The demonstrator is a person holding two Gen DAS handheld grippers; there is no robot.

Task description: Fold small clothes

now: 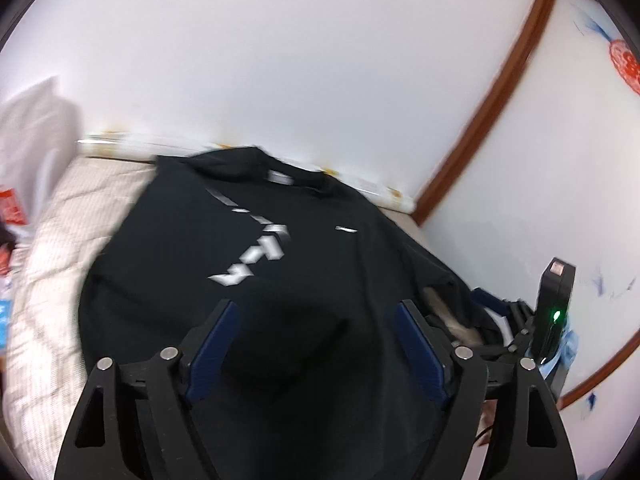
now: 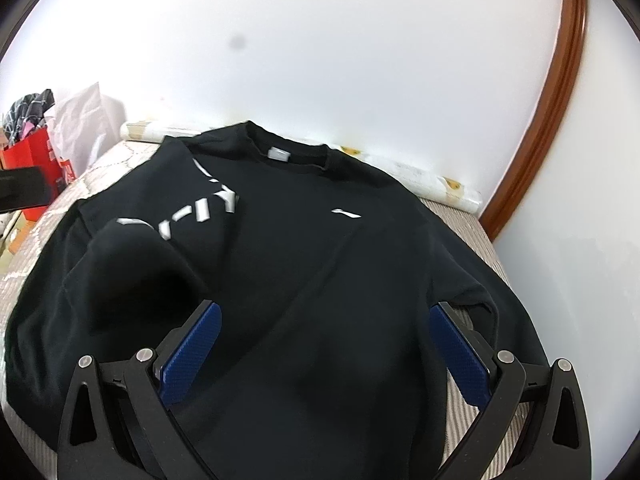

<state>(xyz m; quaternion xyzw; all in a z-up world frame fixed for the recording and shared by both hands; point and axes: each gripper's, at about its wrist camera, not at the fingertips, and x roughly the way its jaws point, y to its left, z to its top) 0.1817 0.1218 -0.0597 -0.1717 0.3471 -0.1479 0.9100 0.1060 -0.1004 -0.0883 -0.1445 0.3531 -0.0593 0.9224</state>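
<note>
A black sweatshirt [image 1: 256, 264] with white lettering and a small white chest logo lies front up on a light quilted bed, collar toward the wall. It also shows in the right wrist view [image 2: 320, 248]. One sleeve is folded in over the chest at the left [image 2: 132, 272]. My left gripper [image 1: 316, 312] is open and empty above the lower part of the sweatshirt. My right gripper [image 2: 324, 316] is open and empty above the sweatshirt's hem. The right gripper's body with a green light [image 1: 554, 316] shows at the right of the left wrist view.
The bed [image 1: 60, 240] runs along a white wall, with a patterned roll [image 2: 420, 180] at the bed's far edge. A brown wooden trim [image 2: 556, 92] rises at the right. A red bag [image 2: 40, 164] and white paper [image 2: 86, 120] stand at the far left.
</note>
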